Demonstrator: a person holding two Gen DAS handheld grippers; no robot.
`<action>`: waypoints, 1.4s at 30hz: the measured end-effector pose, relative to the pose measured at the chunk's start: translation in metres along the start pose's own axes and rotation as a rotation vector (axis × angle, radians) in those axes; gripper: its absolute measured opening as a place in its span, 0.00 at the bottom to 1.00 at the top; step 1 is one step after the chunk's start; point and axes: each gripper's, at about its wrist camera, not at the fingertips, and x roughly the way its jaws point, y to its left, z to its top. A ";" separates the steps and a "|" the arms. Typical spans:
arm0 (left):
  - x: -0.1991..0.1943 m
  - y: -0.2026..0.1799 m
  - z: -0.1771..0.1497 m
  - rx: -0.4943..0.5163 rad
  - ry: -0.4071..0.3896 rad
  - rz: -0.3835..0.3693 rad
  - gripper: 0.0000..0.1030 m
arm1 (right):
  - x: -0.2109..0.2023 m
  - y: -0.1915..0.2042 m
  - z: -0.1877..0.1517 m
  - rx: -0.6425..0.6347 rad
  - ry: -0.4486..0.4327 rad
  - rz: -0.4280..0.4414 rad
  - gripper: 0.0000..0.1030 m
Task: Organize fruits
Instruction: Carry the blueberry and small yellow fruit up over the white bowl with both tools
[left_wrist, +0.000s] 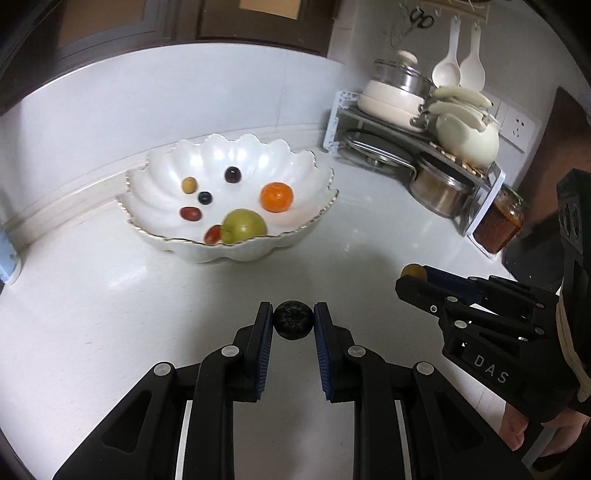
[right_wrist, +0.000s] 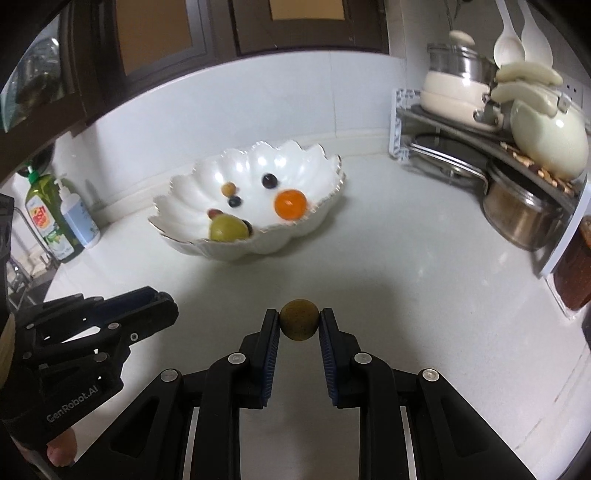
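Left gripper (left_wrist: 293, 320) closed on a blueberry (left_wrist: 293, 319), jaws narrowed to the berry's width, blue pads touching it on both sides, berry right at the tips with its crown end facing the camera. Held in front of the scalloped white bowl (left_wrist: 317, 173), on the near side of it, over the white worktop (left_wrist: 362, 240); whether the berry touches the worktop cannot be told.

Right gripper (right_wrist: 299, 320) likewise clamped on a small brownish-yellow round fruit (right_wrist: 299, 319), jaws narrowed to its width, fruit pinched at the very tips. Also in front of the bowl, further to its right than the left gripper.

Inside the bowl: a green apple (left_wrist: 243, 226) at the near rim, a mandarin (left_wrist: 276, 197) to its right, two red oval fruits (left_wrist: 191, 213) left of the apple, plus a dark grape (left_wrist: 232, 174), another blueberry (left_wrist: 205, 198) and a small tan fruit (left_wrist: 189, 184) further back.
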 end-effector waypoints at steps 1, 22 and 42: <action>-0.005 0.004 0.001 -0.007 -0.009 0.000 0.23 | -0.003 0.004 0.002 0.000 -0.008 0.006 0.23; -0.062 0.057 0.043 0.005 -0.172 0.035 0.22 | -0.023 0.061 0.052 -0.026 -0.157 0.028 0.23; -0.033 0.082 0.107 0.052 -0.198 0.074 0.22 | 0.012 0.067 0.117 -0.014 -0.182 -0.017 0.23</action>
